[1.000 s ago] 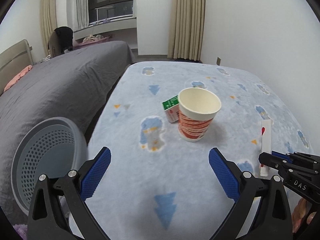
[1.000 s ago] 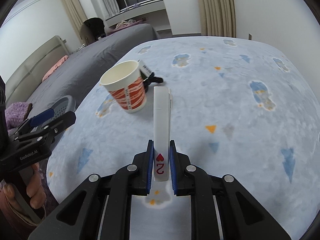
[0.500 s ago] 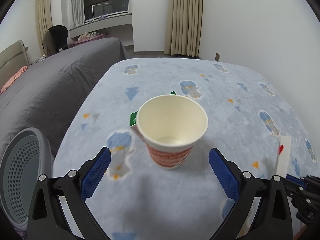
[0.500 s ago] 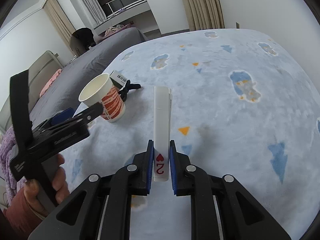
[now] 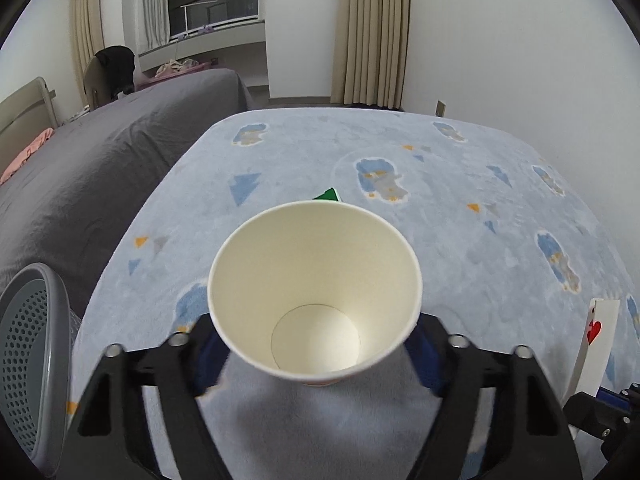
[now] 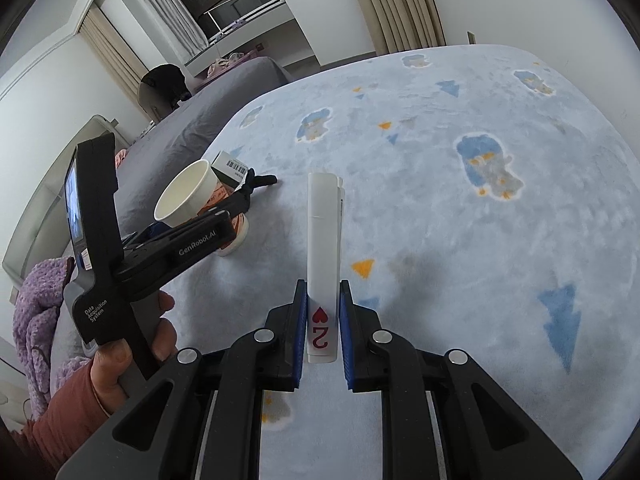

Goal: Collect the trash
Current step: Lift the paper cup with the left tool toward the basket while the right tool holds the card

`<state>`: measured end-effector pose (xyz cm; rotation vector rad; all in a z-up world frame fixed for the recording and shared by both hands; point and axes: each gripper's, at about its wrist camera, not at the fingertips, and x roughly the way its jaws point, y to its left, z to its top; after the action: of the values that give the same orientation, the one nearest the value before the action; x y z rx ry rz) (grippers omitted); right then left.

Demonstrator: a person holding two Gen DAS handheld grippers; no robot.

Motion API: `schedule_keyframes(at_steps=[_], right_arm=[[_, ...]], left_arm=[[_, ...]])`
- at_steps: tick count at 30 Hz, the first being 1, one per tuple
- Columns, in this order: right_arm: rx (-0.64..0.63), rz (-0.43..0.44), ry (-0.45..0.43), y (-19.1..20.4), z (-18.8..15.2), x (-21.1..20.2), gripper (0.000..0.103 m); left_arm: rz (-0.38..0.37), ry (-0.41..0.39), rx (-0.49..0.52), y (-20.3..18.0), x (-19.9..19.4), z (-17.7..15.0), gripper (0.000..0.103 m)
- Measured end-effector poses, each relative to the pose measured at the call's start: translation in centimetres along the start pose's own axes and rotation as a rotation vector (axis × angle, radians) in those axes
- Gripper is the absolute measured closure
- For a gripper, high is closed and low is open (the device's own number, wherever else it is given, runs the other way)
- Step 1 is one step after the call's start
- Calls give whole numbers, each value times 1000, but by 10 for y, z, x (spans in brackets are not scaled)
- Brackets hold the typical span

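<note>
A white paper cup with an orange print (image 5: 316,292) stands upright on the blue patterned bedspread (image 5: 460,216). My left gripper (image 5: 316,354) is around its lower wall, fingers close to or touching both sides; the cup hides the pads. The right wrist view shows the cup (image 6: 192,200) with the left gripper's fingers (image 6: 224,216) beside it. My right gripper (image 6: 323,328) is shut on a stack of white playing cards (image 6: 323,248), edge up, a red 2 of hearts facing me. The cards also show in the left wrist view (image 5: 596,344).
A small green and white box (image 5: 330,195) lies just behind the cup, with a black cord (image 6: 260,181) beside it. A grey perforated basket (image 5: 30,360) stands at the bed's left edge. A grey bed (image 5: 100,168) lies further left.
My left gripper has moved forward so the cup sits between its fingers, and the fingers have closed in from wide open. The right gripper keeps holding the cards.
</note>
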<state>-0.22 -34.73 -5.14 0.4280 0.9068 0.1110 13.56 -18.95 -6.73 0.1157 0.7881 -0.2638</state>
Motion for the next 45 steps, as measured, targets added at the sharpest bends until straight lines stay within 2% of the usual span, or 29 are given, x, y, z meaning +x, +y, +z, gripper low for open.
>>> schedule_keyframes(at_steps=[9, 25, 38, 45], right_arm=[[-9, -4, -6, 5, -1, -1, 88], [-81, -4, -15, 38, -7, -4, 88], [-186, 26, -22, 101, -13, 1, 88], [-253, 53, -5, 144, -17, 17, 88]], left_arm=[[-8, -21, 14, 7, -26, -5, 42], [38, -71, 28, 55, -99, -33, 42], [91, -123, -28, 107, -140, -49, 42], [130, -115, -83, 150, -148, -58, 42]])
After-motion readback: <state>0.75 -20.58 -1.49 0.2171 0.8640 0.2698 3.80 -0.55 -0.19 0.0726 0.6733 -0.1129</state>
